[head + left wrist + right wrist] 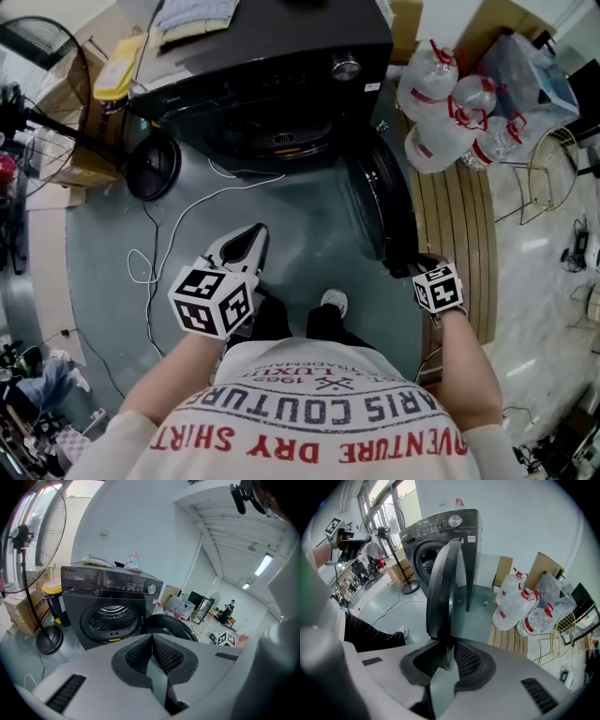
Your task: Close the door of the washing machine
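The dark washing machine (272, 56) stands at the top of the head view, its drum mouth (272, 141) uncovered. Its round door (384, 211) is swung out to the right, edge-on in the right gripper view (443, 588). My right gripper (414, 267) is at the door's outer rim, and that rim runs down between the pads, which are shut on it (449, 651). My left gripper (246, 246) hovers over the floor in front of the machine, shut with nothing in it (152, 641), pointing at the machine (112, 606) and the door (171, 625).
A fan's round base (150, 164) and pole stand left of the machine. A white cable (150, 262) loops over the grey floor. Large water bottles (450, 117) lie on a wooden pallet (464, 225) to the right. My feet (333, 302) are just behind the door.
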`<state>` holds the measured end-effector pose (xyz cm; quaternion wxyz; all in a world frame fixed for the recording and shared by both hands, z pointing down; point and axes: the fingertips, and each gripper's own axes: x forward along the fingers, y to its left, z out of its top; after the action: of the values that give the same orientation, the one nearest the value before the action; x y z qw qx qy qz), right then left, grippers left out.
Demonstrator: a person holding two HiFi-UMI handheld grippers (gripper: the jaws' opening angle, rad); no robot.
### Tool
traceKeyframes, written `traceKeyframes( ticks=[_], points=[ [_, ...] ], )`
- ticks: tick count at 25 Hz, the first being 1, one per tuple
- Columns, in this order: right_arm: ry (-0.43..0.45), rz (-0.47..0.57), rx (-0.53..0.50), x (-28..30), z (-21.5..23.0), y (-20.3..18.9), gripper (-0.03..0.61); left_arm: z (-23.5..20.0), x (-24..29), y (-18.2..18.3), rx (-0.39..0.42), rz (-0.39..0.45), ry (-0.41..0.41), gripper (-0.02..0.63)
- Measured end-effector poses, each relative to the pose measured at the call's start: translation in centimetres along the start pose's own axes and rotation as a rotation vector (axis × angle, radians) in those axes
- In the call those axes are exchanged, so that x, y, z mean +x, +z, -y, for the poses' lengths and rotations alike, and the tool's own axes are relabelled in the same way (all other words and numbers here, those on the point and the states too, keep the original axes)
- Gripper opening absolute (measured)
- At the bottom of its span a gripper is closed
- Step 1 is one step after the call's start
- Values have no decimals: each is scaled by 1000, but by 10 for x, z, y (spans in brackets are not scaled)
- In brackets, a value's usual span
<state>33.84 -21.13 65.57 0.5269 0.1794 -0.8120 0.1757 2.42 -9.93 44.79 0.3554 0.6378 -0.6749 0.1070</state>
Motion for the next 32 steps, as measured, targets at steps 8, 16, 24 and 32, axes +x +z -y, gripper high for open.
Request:
traceKeyframes(
  ticks=[8,16,24,32],
  points=[
    [11,10,109,10,-54,9,77,-40,-7,5,7,-40,-43,29],
    [15,4,180,22,-104,25,84,-61,-12,1,2,-74,-103,29],
    [-11,3,295,37,-147,42,83,-88,-25,1,28,-95,-141,29],
    [-20,46,392,54,-189,70,87,-118,-35,3,46,-101,-170,29]
  ],
)
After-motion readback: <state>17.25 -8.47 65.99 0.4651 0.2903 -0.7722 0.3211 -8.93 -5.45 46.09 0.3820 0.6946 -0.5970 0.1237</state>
